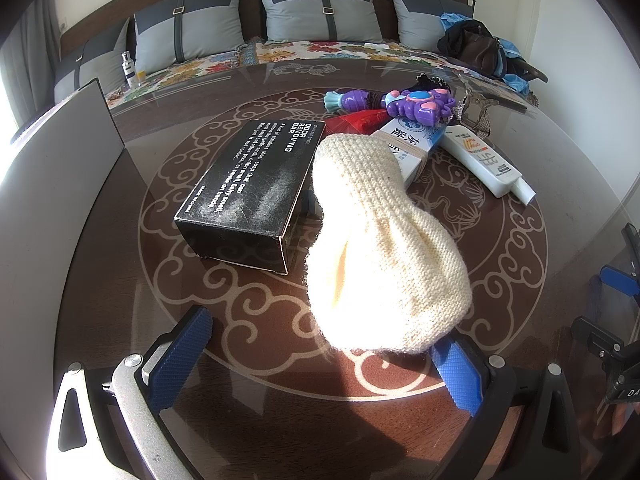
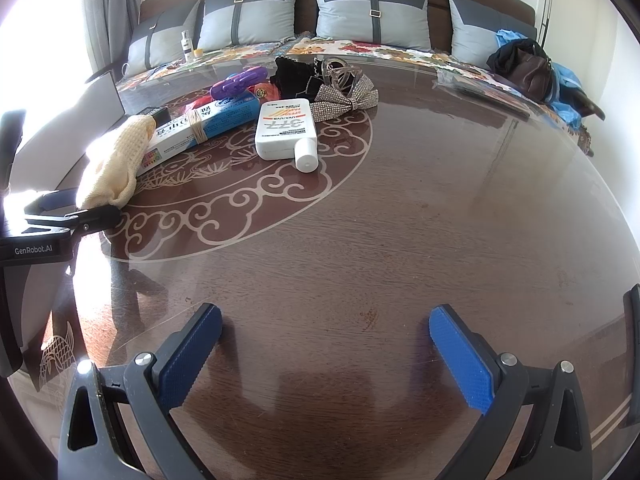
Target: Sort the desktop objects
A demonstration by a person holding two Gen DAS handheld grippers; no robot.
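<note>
A cream knitted sock (image 1: 380, 260) lies on the glass-topped round table (image 1: 540, 280), its far end resting on a blue-and-white toothpaste box (image 1: 408, 140). My left gripper (image 1: 320, 332) is open, its blue pads on either side of the sock's near end. To the left of the sock sits a black "odor removing bar" box (image 1: 248, 192). Behind it are a white sunscreen bottle (image 1: 484, 160), a purple toy (image 1: 416, 104) and a red item (image 1: 352, 122). My right gripper (image 2: 326, 316) hangs open over bare table, holding nothing. In the right wrist view the sock (image 2: 112, 168) shows at far left.
A grey upright panel (image 1: 60, 152) stands at the table's left edge. A rhinestone bow (image 2: 348, 98), a clear hair claw (image 2: 340, 70) and black fabric (image 2: 292, 72) lie at the back. Behind the table is a sofa with cushions (image 2: 368, 12) and a dark bag (image 2: 528, 68).
</note>
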